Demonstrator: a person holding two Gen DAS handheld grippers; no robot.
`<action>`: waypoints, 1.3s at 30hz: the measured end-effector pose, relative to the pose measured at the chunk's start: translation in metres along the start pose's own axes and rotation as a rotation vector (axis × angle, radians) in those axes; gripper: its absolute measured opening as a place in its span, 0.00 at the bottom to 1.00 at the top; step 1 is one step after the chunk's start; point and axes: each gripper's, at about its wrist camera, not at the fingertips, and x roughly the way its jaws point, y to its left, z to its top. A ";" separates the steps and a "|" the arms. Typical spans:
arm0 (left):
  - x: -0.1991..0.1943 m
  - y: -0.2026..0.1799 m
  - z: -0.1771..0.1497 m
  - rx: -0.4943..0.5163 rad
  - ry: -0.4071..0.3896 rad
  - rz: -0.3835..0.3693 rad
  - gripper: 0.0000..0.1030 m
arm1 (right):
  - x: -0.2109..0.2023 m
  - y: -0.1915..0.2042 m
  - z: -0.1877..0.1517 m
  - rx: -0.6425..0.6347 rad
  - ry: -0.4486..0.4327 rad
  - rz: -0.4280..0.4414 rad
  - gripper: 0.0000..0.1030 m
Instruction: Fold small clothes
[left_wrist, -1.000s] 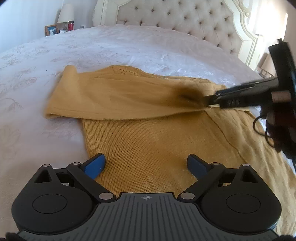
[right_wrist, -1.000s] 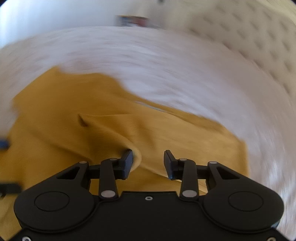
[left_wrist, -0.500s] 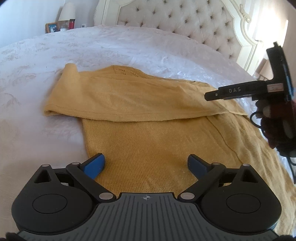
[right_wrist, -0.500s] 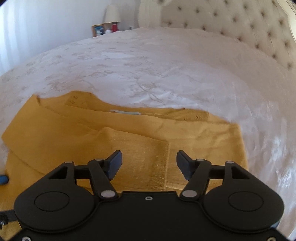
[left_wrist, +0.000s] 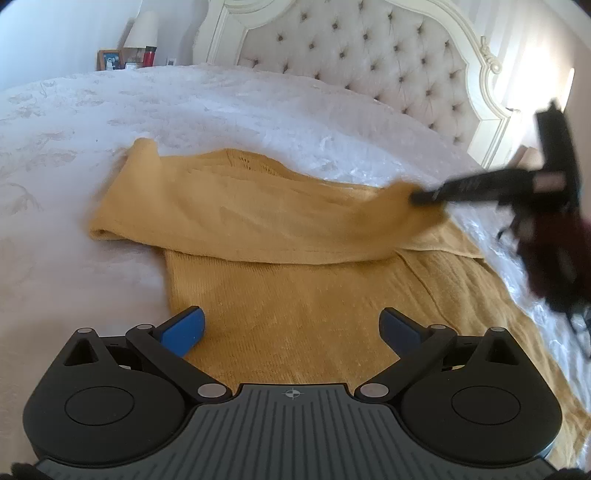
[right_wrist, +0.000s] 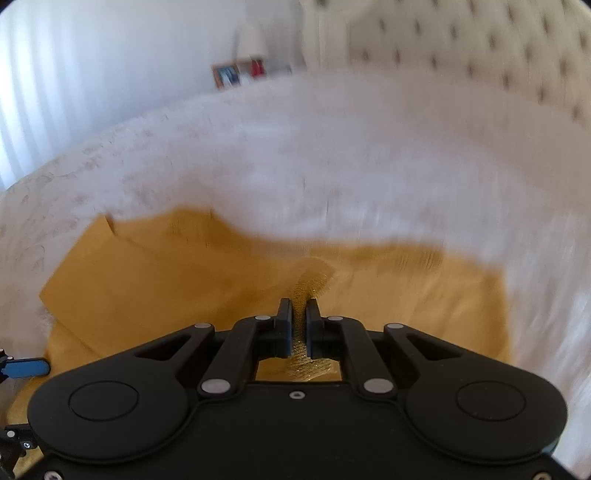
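Left gripper (left_wrist: 291, 328) fingers spread wide, right gripper (right_wrist: 299, 317) fingers just closed, pinching a fold between them.

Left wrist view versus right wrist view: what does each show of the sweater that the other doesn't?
Only the left wrist view shows the sweater's lower body and the folded sleeve lying across it, with the left gripper wide open and holding nothing. Only the right wrist view shows the right gripper with its jaws just closed, knit pinched between them. Both show the yellow sweater on the white bedspread, its corner lifted by the right gripper, and the tufted headboard.
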 end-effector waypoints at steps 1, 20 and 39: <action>0.000 -0.001 0.000 0.004 0.000 0.004 0.99 | -0.006 -0.005 0.007 -0.005 -0.018 -0.016 0.12; 0.007 0.002 -0.001 0.026 0.029 0.027 0.99 | 0.035 -0.092 -0.005 0.083 0.090 -0.292 0.12; 0.011 -0.004 -0.008 0.068 0.032 0.054 0.99 | 0.037 -0.106 -0.043 0.138 0.127 -0.334 0.67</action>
